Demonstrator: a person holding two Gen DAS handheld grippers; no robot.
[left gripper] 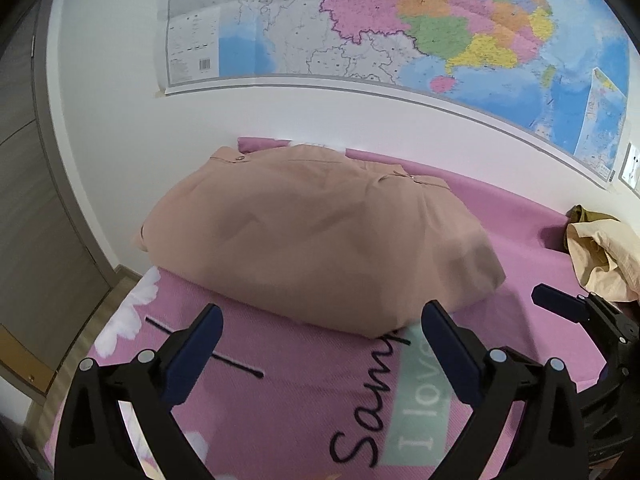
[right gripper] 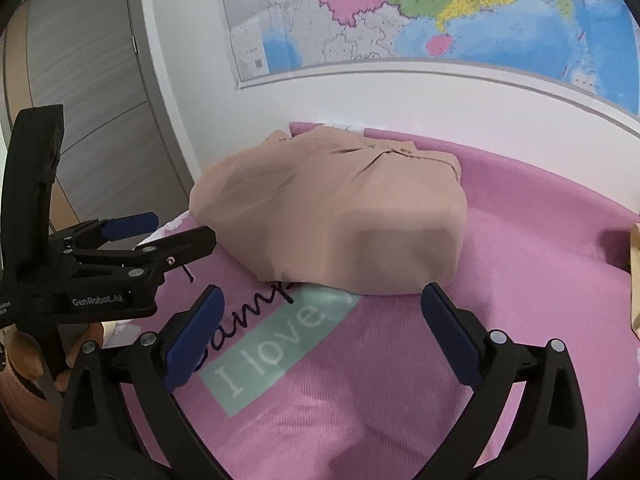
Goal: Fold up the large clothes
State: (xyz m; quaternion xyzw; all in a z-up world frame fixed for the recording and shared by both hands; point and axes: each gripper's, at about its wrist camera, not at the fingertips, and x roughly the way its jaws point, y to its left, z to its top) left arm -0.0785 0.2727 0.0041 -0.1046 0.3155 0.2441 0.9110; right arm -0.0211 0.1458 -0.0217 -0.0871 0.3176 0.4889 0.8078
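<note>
A folded tan garment, with buttons visible along its far edge, lies as a compact bundle on a pink bedsheet, close to the white wall. The sheet carries a mint-green panel printed "I love" in white, crossed by black script of which "Sam" can be read in the left wrist view; the rest runs under the garment. White flower prints mark the sheet's left edge. The left claw is spread wide just short of the bundle's near edge, nothing between its blue pads. The right claw is likewise spread and empty, near the same edge. The left device's body, seen from the right wrist, is lettered "GenRobot.AI". Other crumpled clothes lie at the right. A coloured map hangs above; its lettering is too small to read.
</note>
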